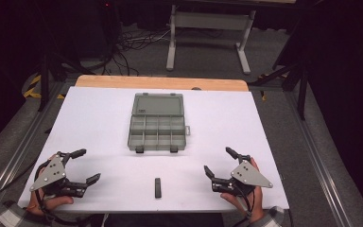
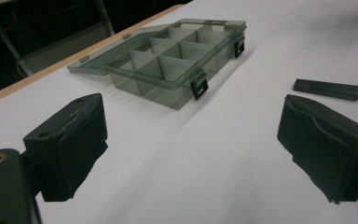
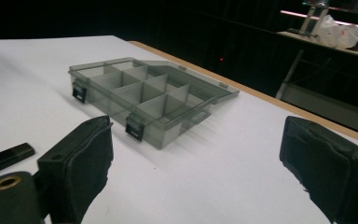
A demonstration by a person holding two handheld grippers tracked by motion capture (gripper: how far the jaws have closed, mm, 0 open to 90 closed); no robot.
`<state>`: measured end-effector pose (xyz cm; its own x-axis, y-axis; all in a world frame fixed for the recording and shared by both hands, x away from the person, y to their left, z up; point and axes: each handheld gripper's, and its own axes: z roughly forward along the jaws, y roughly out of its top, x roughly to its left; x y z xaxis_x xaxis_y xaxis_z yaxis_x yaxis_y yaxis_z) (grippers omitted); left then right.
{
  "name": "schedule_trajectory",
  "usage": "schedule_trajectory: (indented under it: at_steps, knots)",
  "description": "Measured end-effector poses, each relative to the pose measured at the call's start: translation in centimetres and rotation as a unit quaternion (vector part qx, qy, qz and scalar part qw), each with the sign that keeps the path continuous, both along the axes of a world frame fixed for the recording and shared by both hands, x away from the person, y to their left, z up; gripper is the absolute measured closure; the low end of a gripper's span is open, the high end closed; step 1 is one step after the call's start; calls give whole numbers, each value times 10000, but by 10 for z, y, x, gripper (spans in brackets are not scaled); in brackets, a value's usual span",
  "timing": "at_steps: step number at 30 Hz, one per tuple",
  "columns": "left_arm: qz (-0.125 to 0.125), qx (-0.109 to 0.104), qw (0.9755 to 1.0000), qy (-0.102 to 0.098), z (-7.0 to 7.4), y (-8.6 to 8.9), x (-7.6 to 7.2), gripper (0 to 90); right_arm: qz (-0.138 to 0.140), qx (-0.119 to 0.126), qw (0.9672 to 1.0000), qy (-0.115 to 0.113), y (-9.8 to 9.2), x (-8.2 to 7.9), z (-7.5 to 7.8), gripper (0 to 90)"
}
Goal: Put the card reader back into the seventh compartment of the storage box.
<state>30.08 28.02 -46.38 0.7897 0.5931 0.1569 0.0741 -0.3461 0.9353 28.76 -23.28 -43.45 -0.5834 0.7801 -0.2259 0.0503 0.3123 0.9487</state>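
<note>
**Both grippers wide open near the black bar**

On the white table (image 1: 99, 123), close to its near edge, lies a small black bar (image 1: 158, 187), flat and alone. It is between the two grippers and touches neither of them. Beyond it, toward the middle of the table, stands a grey plastic box (image 1: 157, 128) with its lid folded back flat and its small compartments showing; two dark latches hang on its front wall.

The left gripper (image 1: 82, 166) rests low at the near left corner, held by a hand. Its jaws are spread wide and nothing is between them; in the left gripper view the pads (image 2: 74, 140) stand far apart over bare table. The right gripper (image 1: 217, 161) is at the near right corner, also spread wide and gripping nothing.
</note>
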Motion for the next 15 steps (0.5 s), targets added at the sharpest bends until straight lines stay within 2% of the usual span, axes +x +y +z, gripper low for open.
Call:
schedule_trajectory:
  at_steps: [6,11,15]
  knots:
    - [-12,-58,10000,34,-2,3,-6,85,108,-230,9996,83,8,0,-7,103]
    - [-72,-41,9999,91,-5,4,-6,84,141,-168,9997,125,9,2,-7,99]
    - [-86,-5,9999,132,-7,4,-6,81,198,-215,9995,135,10,3,-5,106]
